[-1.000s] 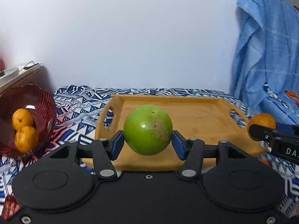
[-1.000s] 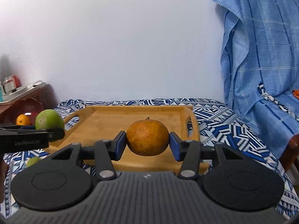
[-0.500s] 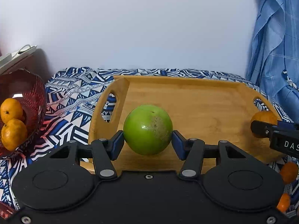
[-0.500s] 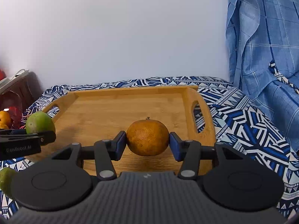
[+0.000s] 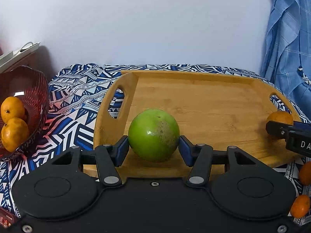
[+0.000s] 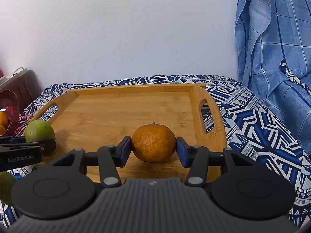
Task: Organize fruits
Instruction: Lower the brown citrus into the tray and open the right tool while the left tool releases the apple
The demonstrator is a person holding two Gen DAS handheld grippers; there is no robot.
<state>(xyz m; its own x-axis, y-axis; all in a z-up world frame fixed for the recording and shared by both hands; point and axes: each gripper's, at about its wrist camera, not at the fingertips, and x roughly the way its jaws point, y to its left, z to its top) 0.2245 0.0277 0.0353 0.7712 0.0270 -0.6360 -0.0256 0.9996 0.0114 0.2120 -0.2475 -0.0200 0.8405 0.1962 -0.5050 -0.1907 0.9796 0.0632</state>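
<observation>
Both tongs came down and fwd since the earlier frames, so the wooden tray (image 5: 204,104) now fills more of each view and the fruits hang low over its near edge. Left tongs (image 5: 154,151) are clamped on the green fruit (image 5: 153,135), blue pads pressing both sides; right tongs (image 6: 153,151) are clamped the same way on the orange fruit (image 6: 153,142).

Progress, as I judge it: early to middle. Tray floor is bare, nothing is set on it yet; whether the two held fruits already touch the wood I cannot tell. Release of both is probably the next step. Left to do: two small oranges (image 5: 304,190) lie on the cloth at about 4 o'clock in the left view, one more green fruit (image 6: 5,186) at 8 o'clock in the right view. Two oranges (image 5: 12,120) sit in a red bowl (image 5: 37,89) at 9 o'clock; if they must move too is not clear.

Surface is covered w/ a blue-white geometric cloth (image 6: 252,132). Behind is a plain white wall, a blue checked fabric (image 6: 272,48) hangs at 2 o'clock.
</observation>
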